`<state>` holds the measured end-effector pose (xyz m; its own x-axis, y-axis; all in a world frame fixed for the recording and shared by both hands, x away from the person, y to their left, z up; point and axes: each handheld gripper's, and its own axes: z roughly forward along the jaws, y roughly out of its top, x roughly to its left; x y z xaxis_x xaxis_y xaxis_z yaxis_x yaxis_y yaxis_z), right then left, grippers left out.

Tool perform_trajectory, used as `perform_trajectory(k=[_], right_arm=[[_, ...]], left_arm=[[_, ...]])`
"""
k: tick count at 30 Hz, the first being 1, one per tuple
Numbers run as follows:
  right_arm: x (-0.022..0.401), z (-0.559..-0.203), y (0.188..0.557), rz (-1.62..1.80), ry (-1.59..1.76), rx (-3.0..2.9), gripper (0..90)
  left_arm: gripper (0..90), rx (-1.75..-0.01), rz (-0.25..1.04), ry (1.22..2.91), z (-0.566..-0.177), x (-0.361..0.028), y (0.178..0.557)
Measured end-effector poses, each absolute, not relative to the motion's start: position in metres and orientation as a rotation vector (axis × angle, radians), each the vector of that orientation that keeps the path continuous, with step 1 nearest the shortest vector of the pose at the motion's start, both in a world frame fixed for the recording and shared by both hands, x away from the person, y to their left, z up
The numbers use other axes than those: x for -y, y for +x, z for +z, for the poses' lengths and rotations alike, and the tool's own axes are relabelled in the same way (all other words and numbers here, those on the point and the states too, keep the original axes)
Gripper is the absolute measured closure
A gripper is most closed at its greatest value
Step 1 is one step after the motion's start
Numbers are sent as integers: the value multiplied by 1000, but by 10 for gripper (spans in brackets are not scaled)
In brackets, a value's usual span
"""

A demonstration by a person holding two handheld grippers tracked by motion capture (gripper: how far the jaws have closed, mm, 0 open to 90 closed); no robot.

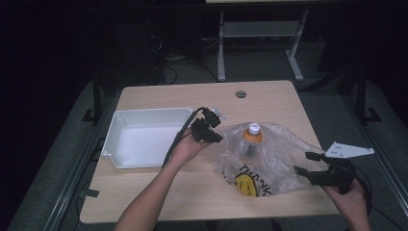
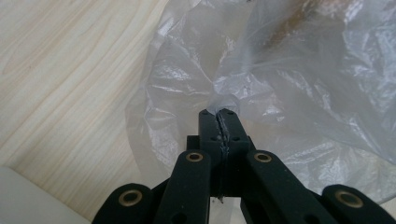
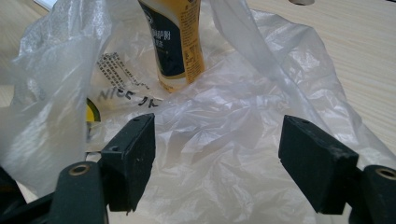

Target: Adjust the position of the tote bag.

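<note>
A thin plastic bag (image 1: 269, 159) lies crumpled on the right half of the wooden table (image 1: 159, 197), with an orange bottle (image 1: 251, 136) standing upright inside it. The left gripper (image 2: 219, 114) has its jaws pressed together on a pinch of the bag's left edge. The right gripper (image 3: 217, 154) sits at the bag's near right side with jaws wide apart, holding nothing. A white tray (image 1: 120, 130) rests to the left.

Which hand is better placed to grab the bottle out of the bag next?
Right. The right gripper is open and faces the bag, with the bottle standing ahead of it. The left gripper is shut on the bag's edge, holding it.
</note>
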<state>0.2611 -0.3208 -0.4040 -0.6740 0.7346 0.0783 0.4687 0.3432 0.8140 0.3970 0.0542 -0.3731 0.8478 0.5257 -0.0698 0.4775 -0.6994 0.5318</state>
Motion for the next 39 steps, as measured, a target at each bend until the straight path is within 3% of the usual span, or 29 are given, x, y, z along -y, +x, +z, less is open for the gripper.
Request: perform_trajectory(k=[6,17,22,39], right_arm=[[320,-403,261,1247,1074,-2306,270],[320,-403,260,1245,1073,-2302,271],[320,-403,260,1243,1075,-2304,271],[319,-402,260,1242,1070,-2305,271]], left_arm=[[887,-715,109,2444,-368,-56,394],[673,-691,117,2376,-348,-69,379],[629,-636,118,2348,-333,-75,363],[503,-457,113,2325,-305,-43,331]])
